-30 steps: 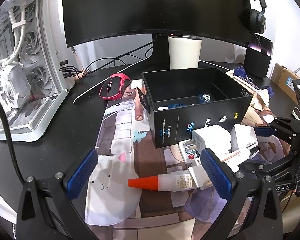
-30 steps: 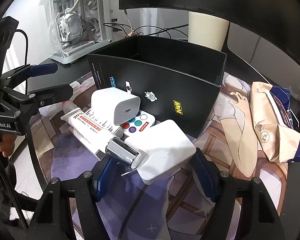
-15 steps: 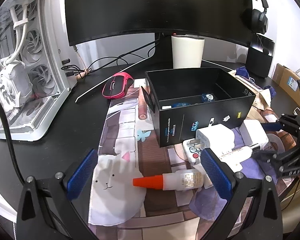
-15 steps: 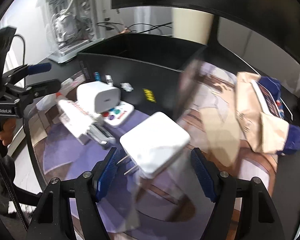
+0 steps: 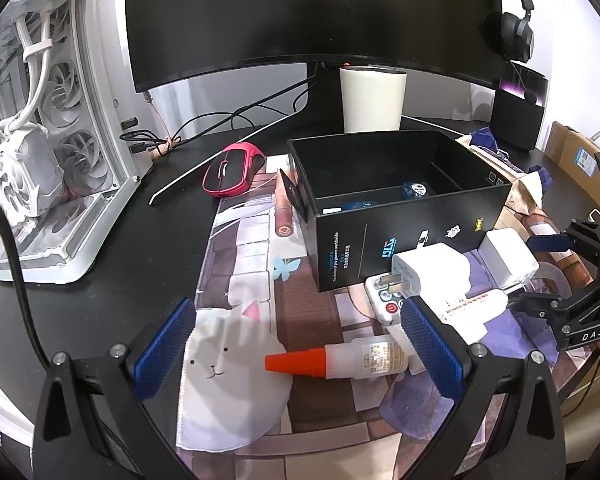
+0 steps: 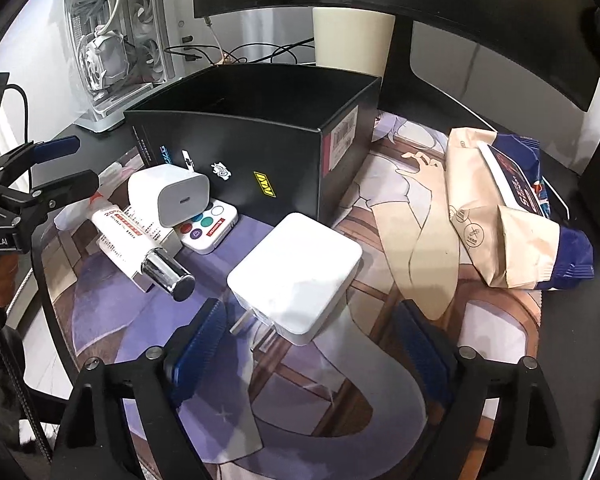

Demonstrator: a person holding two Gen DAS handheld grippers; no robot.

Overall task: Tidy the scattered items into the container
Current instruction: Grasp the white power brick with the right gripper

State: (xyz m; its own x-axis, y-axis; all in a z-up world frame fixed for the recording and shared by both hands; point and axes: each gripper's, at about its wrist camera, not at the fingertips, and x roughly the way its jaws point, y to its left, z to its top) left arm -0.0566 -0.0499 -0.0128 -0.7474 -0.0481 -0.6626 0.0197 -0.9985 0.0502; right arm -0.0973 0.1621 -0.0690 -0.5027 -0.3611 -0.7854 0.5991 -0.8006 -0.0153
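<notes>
Two grippers: right gripper (image 6: 306, 350) with jaws opening around the flat white adapter (image 6: 296, 276), pads not touching; left gripper (image 5: 298, 346) spread wide, empty.
Risk: smooth rounded adapter may skid off its prongs if one pad lands first.
Adapter: just before the black box (image 6: 236, 148), on the printed mat (image 6: 340, 400).
Glossy cube charger (image 6: 168, 194): nearer that box's front wall.

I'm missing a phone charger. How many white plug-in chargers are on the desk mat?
2. A small charger sits on the button remote by the black box; a large flat charger lies ahead of the right tool. Others may be hidden inside the box.
</notes>
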